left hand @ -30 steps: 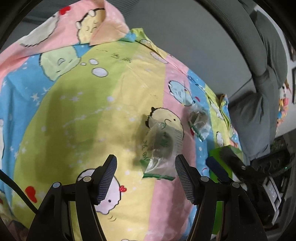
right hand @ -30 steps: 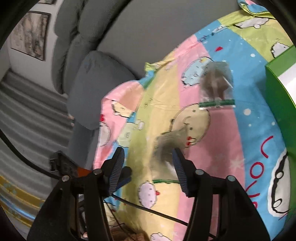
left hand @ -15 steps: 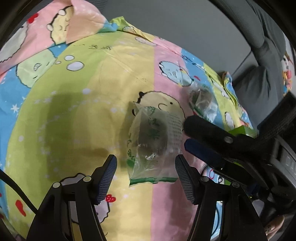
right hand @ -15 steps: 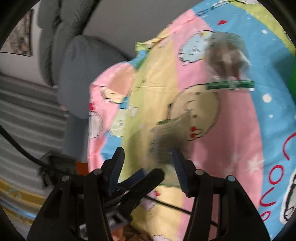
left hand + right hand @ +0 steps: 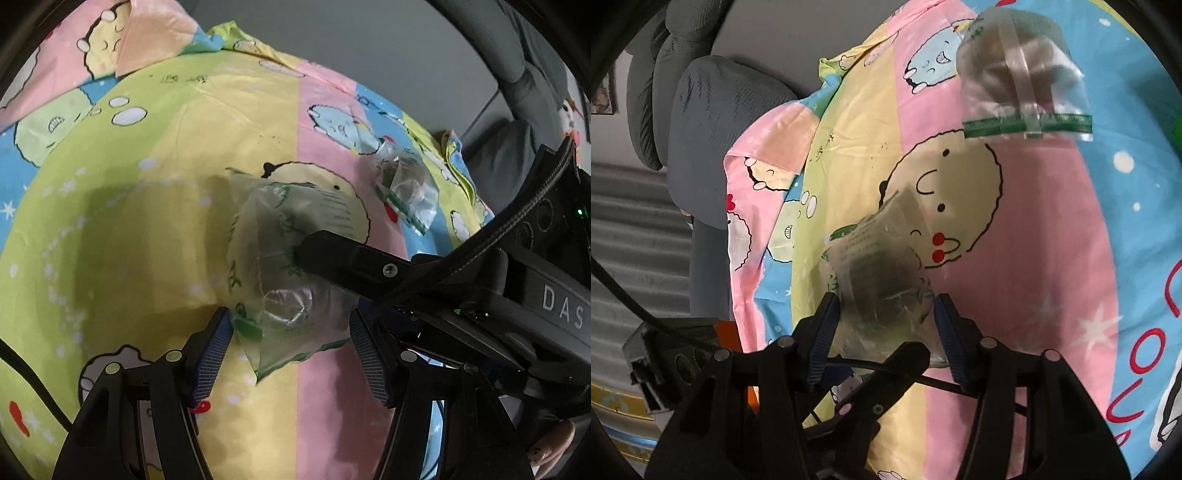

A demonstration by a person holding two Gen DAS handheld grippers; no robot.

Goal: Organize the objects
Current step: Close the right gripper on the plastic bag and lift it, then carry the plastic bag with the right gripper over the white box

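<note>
Left wrist view: near bag [image 5: 291, 280], clear plastic with green print, lies on the sheet [image 5: 147, 229] over the round cartoon face; it sits between the wide-open fingers of the left gripper [image 5: 291, 354], nothing clamped; right gripper [image 5: 884, 332] comes in from the right, one black finger [image 5: 332, 251] lying across or just above the bag, contact unclear; its jaws also stand wide, bag between them, no grip shown; second bag [image 5: 404, 194] lies well apart on the blue and pink stripes, nearer the grey cushion [image 5: 713, 122]; green box edge [image 5: 1177, 129] barely visible at far right in the right wrist view.

Risks, as judgement: both grippers crowd one bag, so closing together could knock fingers or tear the thin film; slick, crinkly plastic may slip out of a pinch taken at the edge; soft sheet gives underneath, so a low pinch could catch fabric with the bag and drag the sheet along.
</note>
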